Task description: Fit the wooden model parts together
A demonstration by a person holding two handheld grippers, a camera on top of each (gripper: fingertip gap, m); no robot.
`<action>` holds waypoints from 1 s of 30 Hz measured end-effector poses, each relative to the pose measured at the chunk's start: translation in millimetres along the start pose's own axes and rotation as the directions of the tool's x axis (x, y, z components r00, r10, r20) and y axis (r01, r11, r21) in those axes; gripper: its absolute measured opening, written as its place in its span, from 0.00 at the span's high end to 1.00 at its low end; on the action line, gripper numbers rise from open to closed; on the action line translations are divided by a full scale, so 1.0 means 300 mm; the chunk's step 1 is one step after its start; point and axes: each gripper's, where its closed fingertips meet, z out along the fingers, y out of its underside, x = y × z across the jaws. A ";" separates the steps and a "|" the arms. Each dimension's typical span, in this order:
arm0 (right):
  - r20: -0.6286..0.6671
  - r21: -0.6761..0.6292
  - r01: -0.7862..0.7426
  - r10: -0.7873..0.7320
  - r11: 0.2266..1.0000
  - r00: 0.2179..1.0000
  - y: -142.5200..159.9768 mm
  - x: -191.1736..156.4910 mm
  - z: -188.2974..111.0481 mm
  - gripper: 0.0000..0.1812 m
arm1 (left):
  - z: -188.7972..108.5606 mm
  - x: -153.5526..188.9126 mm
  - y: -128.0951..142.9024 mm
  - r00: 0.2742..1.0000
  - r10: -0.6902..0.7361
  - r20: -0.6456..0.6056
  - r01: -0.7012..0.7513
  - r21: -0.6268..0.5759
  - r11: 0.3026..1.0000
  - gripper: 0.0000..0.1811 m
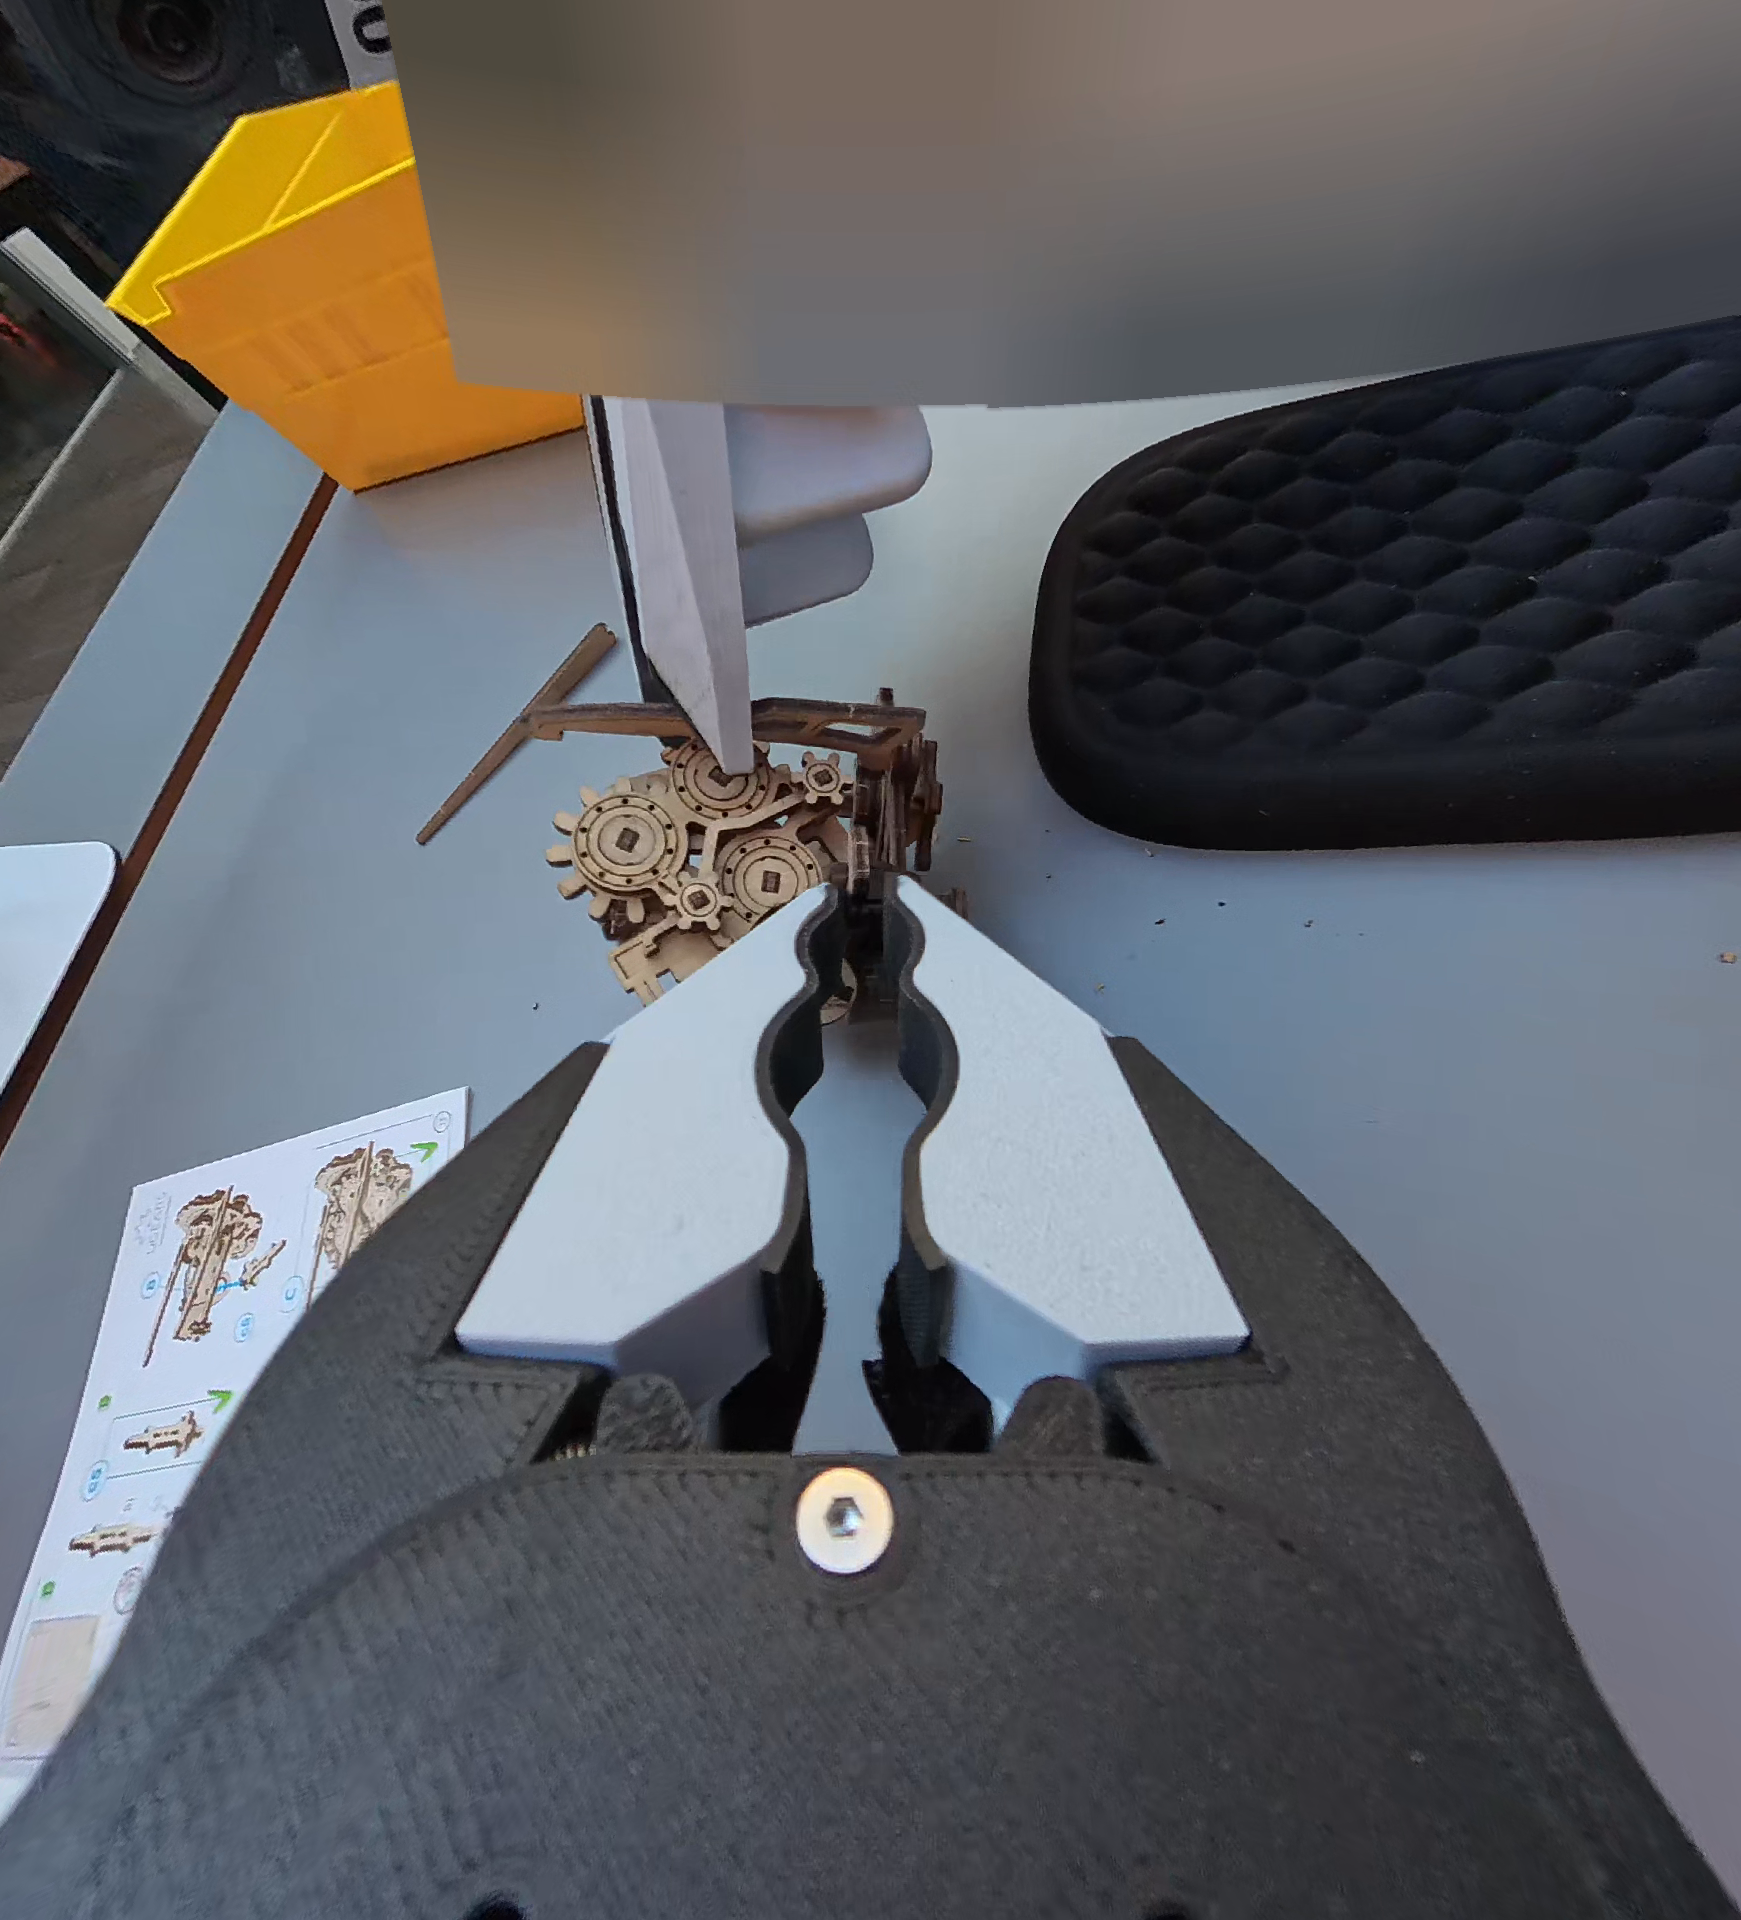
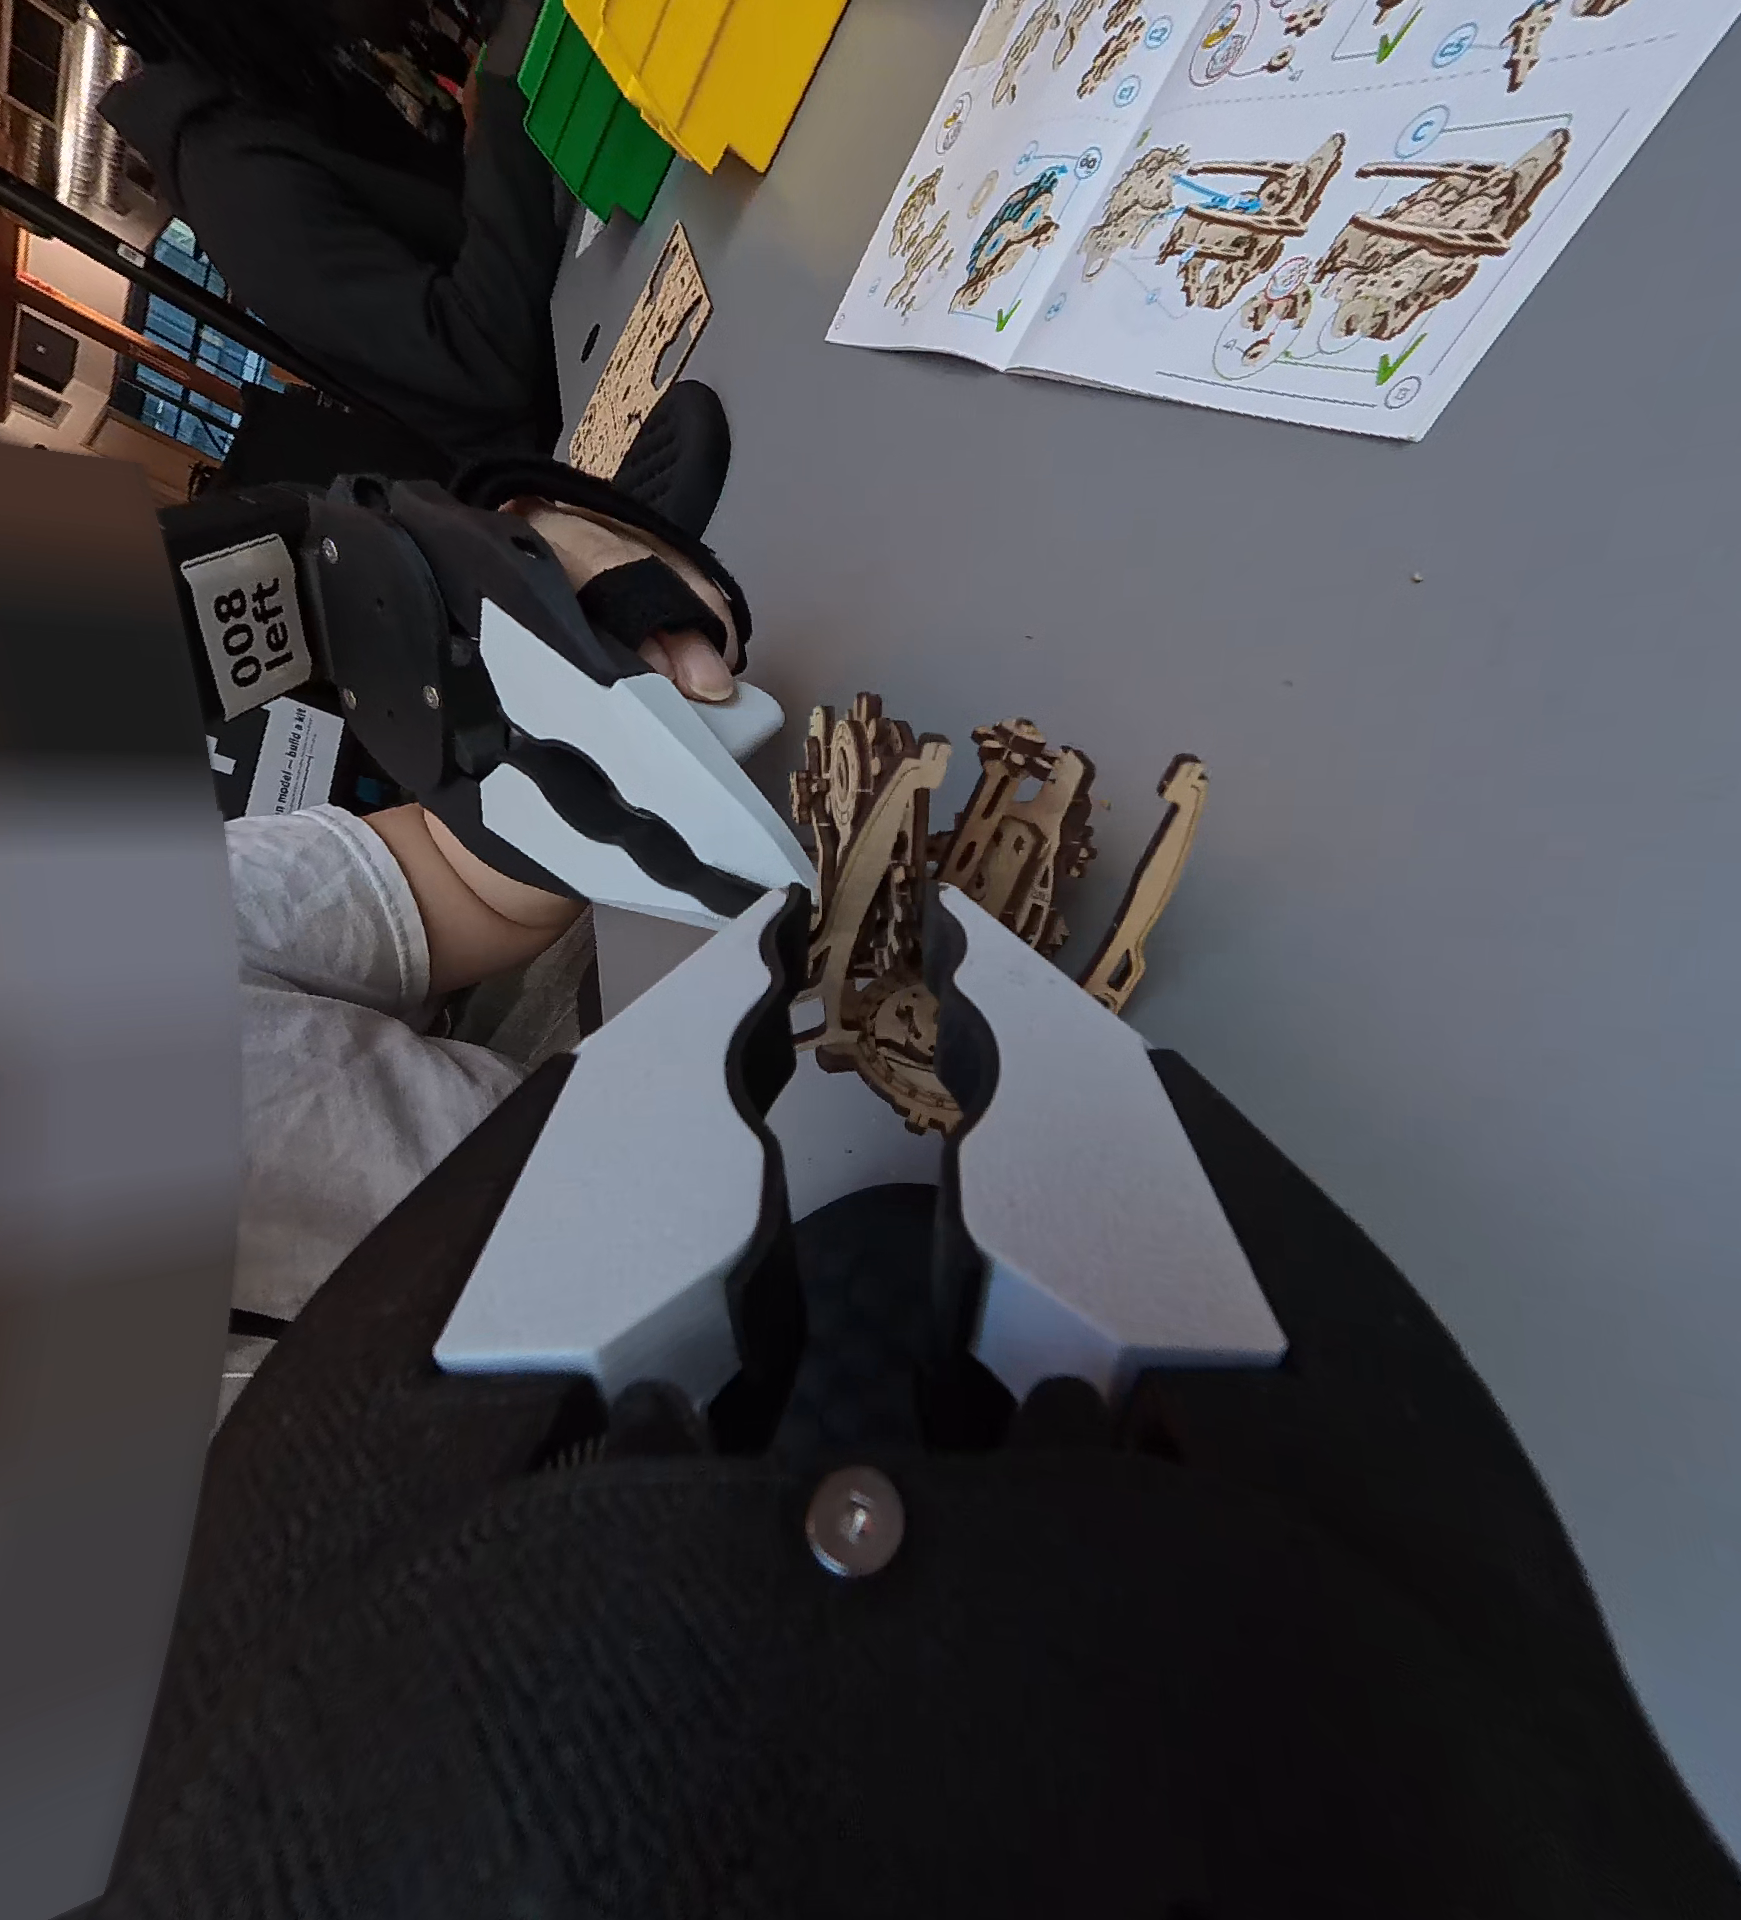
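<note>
wooden model (image 1: pixel 741 842) sits on the grey table (image 1: pixel 1261 1039), mid-table, gears facing the left wrist camera. left gripper (image 1: pixel 866 894) is narrowed down onto the model's right edge, tips pinching a thin upright part there. right gripper (image 2: pixel 866 914) comes in from the far side; in the left view its grey finger (image 1: pixel 689 582) points down with the tip on the top gear. in the right view its fingers sit either side of the model's frame, gap narrow, pads look to touch the wood so it grips the model. left gripper (image 2: pixel 793 883) shows there too, tips at the model's edge, held by a hand (image 2: pixel 637 582). loose wooden stick (image 1: pixel 518 732) lies just left of the model. instruction sheet (image 1: pixel 222 1351) near-left on table, black pad (image 1: pixel 1448 582) to the right, yellow bin (image 1: pixel 305 291) at far left, well apart from the model.
</note>
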 end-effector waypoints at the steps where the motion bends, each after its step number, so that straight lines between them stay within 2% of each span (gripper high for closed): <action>1: 0.001 0.001 -0.001 0.001 1.000 1.000 -0.001 0.000 0.001 0.89 | 0.000 0.005 0.000 1.000 -0.007 -0.006 0.008 0.005 1.000 0.96; 5: -0.005 0.011 0.000 0.001 1.000 1.000 -0.006 0.006 -0.003 0.89 | 0.006 0.008 -0.003 0.999 -0.034 0.027 0.034 0.017 0.999 0.92; 10: -0.012 0.043 -0.017 0.017 0.999 1.000 -0.019 0.022 -0.015 0.89 | 0.025 -0.010 0.001 0.987 0.059 0.152 -0.053 -0.046 0.998 0.90; 12: -0.009 0.054 -0.026 0.026 0.998 1.000 -0.024 0.028 -0.020 0.89 | 0.036 -0.007 0.000 0.979 0.082 0.188 -0.071 -0.068 0.995 0.87; 15: -0.014 0.083 -0.033 0.034 0.996 0.999 -0.035 0.042 -0.032 0.89 | 0.047 -0.030 0.005 0.955 0.088 0.282 -0.062 -0.098 0.993 0.81; 17: -0.007 0.090 -0.039 0.040 0.995 0.999 -0.038 0.043 -0.032 0.89 | 0.047 -0.061 0.017 0.926 0.109 0.361 -0.064 -0.135 0.989 0.82; 19: -0.020 0.112 -0.035 0.038 0.993 0.999 -0.047 0.052 -0.037 0.89 | 0.061 -0.068 0.026 0.916 0.114 0.384 -0.057 -0.156 0.986 0.77; 23: -0.012 0.131 -0.042 0.044 0.990 0.999 -0.053 0.055 -0.043 0.91 | 0.060 -0.103 0.023 0.895 0.088 0.438 -0.027 -0.142 0.989 0.84; 27: -0.012 0.144 -0.048 0.050 0.988 0.999 -0.058 0.060 -0.047 0.91 | 0.062 -0.115 0.023 0.896 0.072 0.438 -0.020 -0.122 0.992 0.85; 30: -0.010 0.143 -0.048 0.050 0.989 0.999 -0.057 0.058 -0.046 0.91 | 0.062 -0.111 0.022 0.887 0.116 0.446 -0.058 -0.142 0.988 0.86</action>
